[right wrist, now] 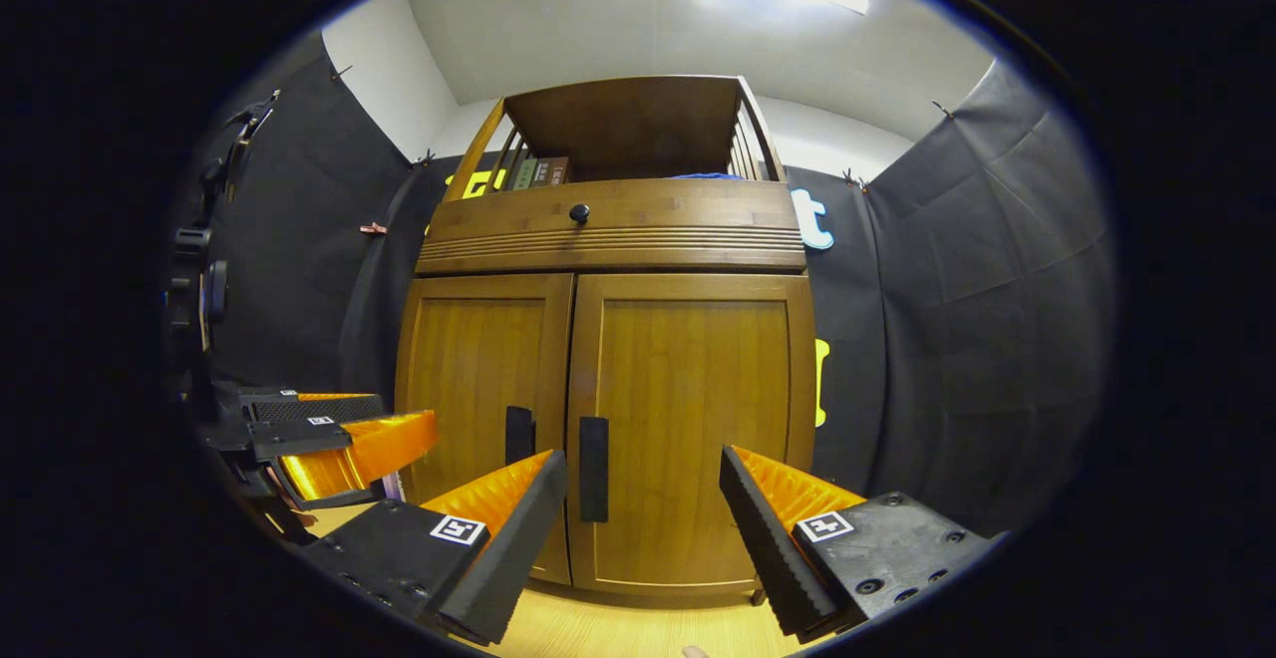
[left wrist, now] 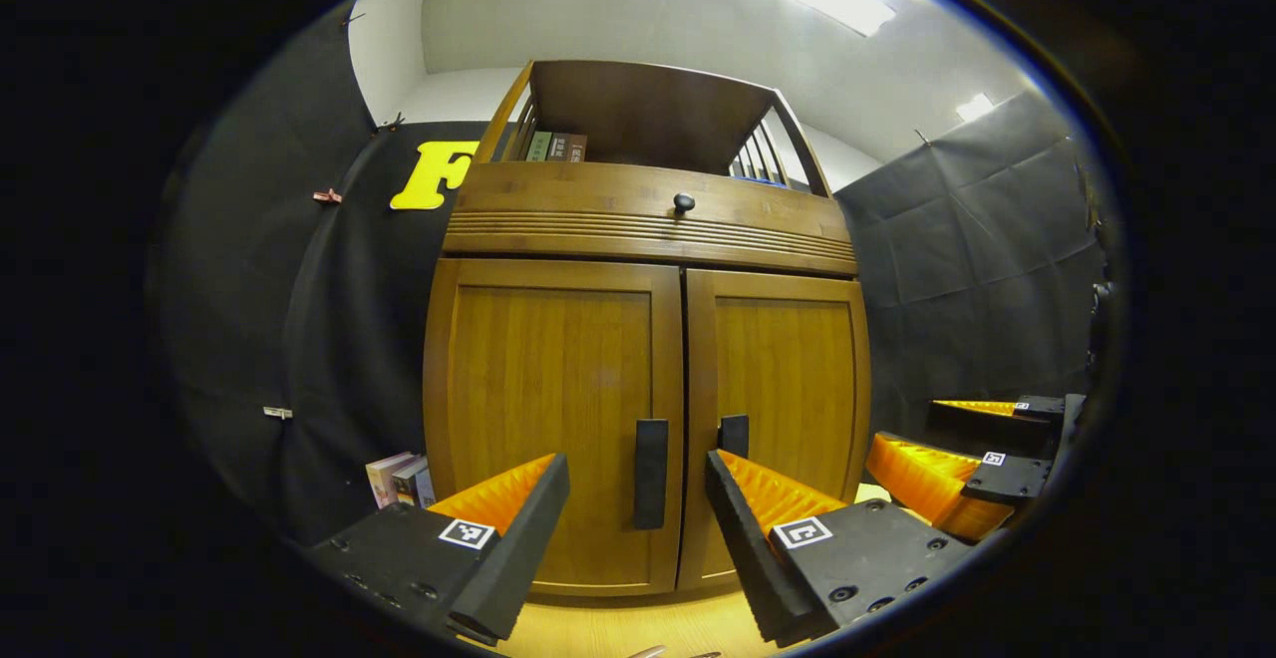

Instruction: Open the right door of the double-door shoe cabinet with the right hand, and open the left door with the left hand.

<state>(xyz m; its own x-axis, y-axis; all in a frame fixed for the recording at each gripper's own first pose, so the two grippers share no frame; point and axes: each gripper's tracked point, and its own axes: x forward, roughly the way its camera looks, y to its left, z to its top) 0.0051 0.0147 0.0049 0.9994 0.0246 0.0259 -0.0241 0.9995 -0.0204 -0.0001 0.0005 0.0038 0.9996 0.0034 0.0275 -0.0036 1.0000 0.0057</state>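
The shoe cabinet (left wrist: 653, 339) fills the centre of both views, left door (left wrist: 553, 419) and right door (right wrist: 688, 419) shut. Left gripper (left wrist: 638, 498) and right gripper (right wrist: 643, 498) (low in frame) gape wide, apparently short of the handles, holding nothing.

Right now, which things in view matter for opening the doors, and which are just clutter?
Job:
- right door, shut, and its handle
- left door, shut, and its handle
- right gripper, open
- left gripper, open

Lying about:
- drawer knob
- books on the top shelf
- books on the floor beside the cabinet
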